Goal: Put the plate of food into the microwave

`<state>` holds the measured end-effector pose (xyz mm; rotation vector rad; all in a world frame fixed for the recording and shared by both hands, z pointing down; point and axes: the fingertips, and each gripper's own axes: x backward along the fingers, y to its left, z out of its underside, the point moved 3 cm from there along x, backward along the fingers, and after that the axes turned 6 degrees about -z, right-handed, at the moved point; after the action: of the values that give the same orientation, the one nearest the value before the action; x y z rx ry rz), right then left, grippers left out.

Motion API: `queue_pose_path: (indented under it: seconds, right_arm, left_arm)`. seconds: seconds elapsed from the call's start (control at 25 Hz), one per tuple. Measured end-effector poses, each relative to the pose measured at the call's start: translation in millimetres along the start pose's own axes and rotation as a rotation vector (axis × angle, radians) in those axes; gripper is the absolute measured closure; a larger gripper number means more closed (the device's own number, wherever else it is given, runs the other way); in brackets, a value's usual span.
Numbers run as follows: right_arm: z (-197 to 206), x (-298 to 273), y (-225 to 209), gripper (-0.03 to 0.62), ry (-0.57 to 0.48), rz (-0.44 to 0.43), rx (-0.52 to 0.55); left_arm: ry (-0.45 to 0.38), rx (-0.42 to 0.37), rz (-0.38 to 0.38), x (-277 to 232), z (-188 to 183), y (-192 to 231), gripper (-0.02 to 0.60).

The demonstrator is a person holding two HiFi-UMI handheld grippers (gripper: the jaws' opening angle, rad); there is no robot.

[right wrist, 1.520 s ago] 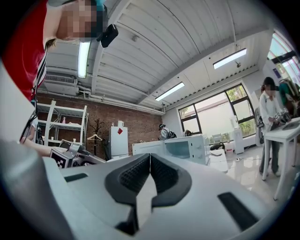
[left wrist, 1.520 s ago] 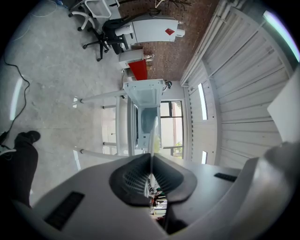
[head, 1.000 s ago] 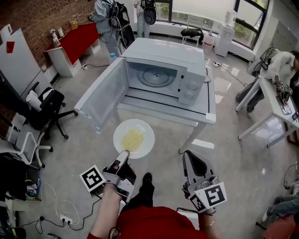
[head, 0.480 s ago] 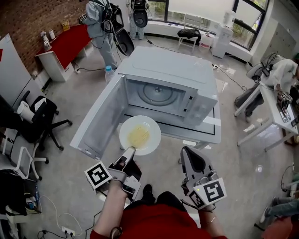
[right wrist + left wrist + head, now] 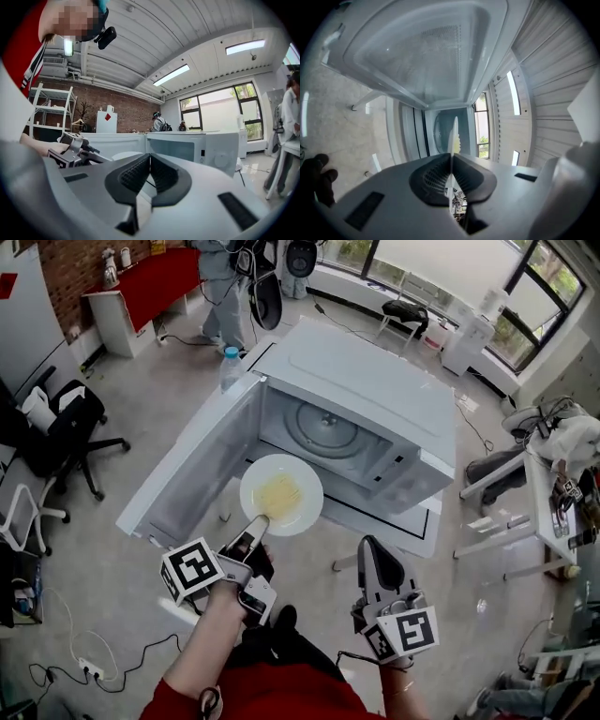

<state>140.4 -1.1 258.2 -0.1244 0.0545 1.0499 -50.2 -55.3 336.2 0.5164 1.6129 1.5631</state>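
Two grippers face the open microwave [image 5: 375,381]: our left gripper [image 5: 256,525] pinches the plate of food [image 5: 306,486] just before its opening; our right gripper [image 5: 369,547] is closed, empty.

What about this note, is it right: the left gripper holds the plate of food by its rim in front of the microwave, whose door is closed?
The door is wrong. The microwave has its door wide open, swung out to the left, as the head view shows. The rest stands: the left gripper holds the plate of food by its rim in front of the microwave.
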Motion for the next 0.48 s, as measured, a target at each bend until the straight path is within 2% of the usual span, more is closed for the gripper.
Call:
queue_pose_path:
  seconds: [0.24, 0.32, 0.48]
  right_arm:
    - [9, -38, -23, 0.579, 0.019, -0.024, 0.016]
    - [16, -48, -32, 0.579, 0.035, -0.022, 0.031]
    - [29, -64, -45, 0.579, 0.054, -0.013, 0.046]
  left_arm:
    - [0.010, 0.023, 0.037, -49, 5, 1, 0.560]
    - [0.012, 0.037, 0.026, -64, 8, 7, 0.560]
    - [-0.010, 0.063, 0.046, -92, 5, 13, 0.560]
